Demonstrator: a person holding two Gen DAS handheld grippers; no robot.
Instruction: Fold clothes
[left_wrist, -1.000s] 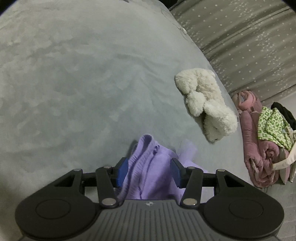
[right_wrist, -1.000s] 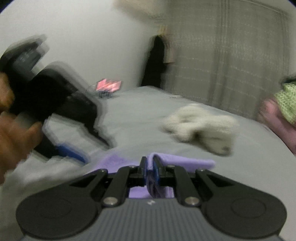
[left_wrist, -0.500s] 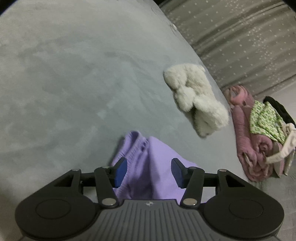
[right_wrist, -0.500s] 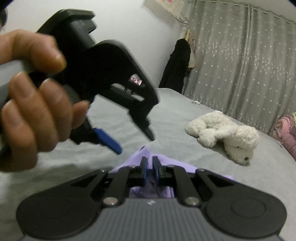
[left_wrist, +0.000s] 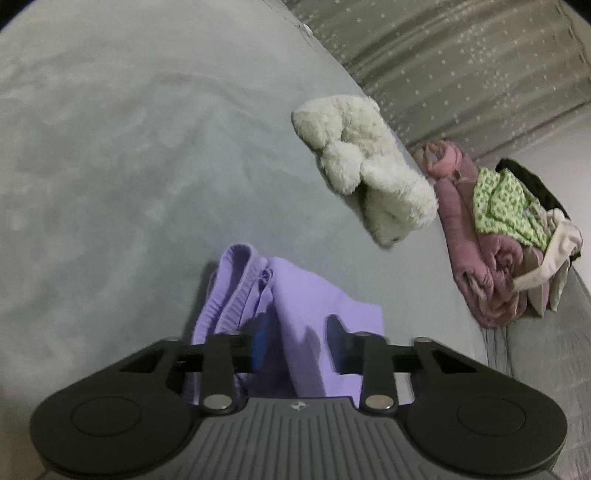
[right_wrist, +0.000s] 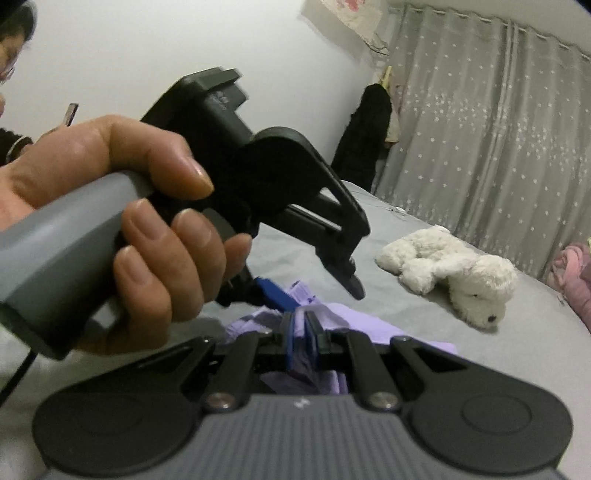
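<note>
A crumpled purple garment (left_wrist: 306, 295) lies on the grey bed (left_wrist: 110, 147). My left gripper (left_wrist: 297, 339) is low over it and its jaws are closing around a raised fold. A gap still shows beside each pad. In the right wrist view a hand (right_wrist: 147, 221) holds that left gripper (right_wrist: 314, 290), with its blue pad and black fingertip on either side of the peak of the purple garment (right_wrist: 369, 328). My right gripper (right_wrist: 301, 332) is shut on a pinch of the same cloth at the near edge.
A white plush dog (left_wrist: 365, 166) lies on the bed beyond the garment. A pile of pink, green and pale clothes (left_wrist: 498, 229) sits at the bed's right edge. Grey dotted curtains (right_wrist: 480, 129) and a dark hanging garment (right_wrist: 365, 136) stand behind. A person (right_wrist: 11, 55) sits at far left.
My left gripper has sunk toward the purple garment, and its jaws have narrowed around a fold. My right gripper has stayed shut on the cloth.
</note>
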